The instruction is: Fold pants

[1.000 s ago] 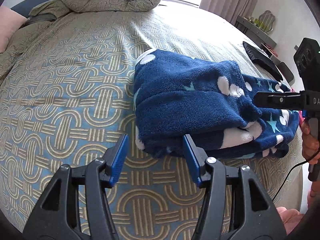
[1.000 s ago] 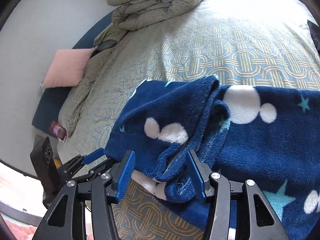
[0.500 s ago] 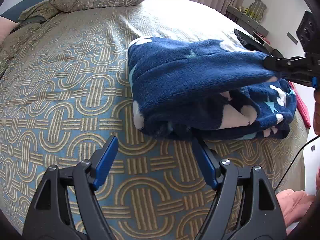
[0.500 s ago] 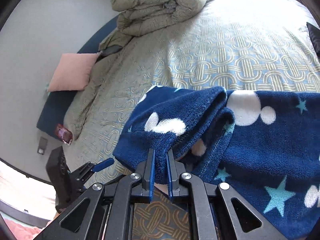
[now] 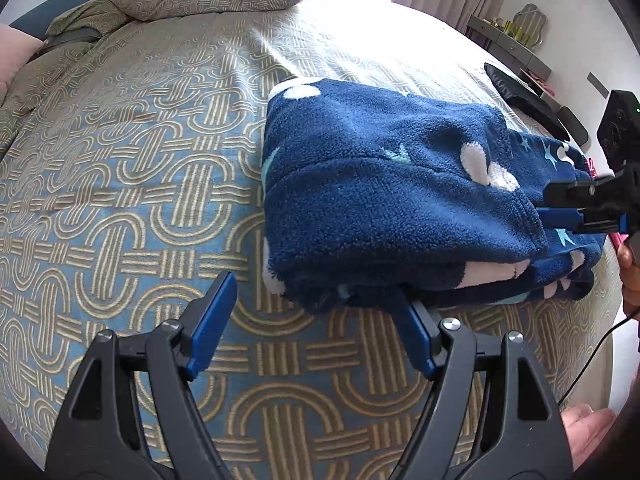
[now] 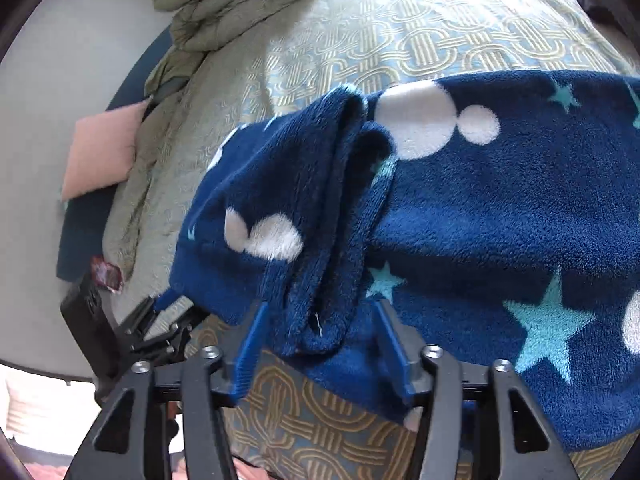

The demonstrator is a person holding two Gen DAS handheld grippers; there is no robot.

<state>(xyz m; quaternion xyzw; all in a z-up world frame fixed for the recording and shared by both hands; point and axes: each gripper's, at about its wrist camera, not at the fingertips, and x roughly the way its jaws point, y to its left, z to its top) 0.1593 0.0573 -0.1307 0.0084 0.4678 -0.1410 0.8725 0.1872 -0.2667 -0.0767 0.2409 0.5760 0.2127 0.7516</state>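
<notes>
The navy fleece pants point(image 5: 392, 208), printed with stars and dots, are laid as a folded bundle on the patterned bedspread point(image 5: 120, 184), toward 3 o'clock in the left view. The left gripper point(image 5: 316, 324) is spread wide at the bundle's near edge, one finger apparently tucked beneath it. The right gripper point(image 6: 320, 344) is likewise parted, a hem hanging loose between its fingers, probably so the fold can settle.

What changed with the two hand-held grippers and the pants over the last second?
The right hand-held gripper clamped the folded edge of the pants half a second ago and has now opened, letting it go. The left hand-held gripper stayed open at the near edge. The pants remain folded on the bed.
</notes>
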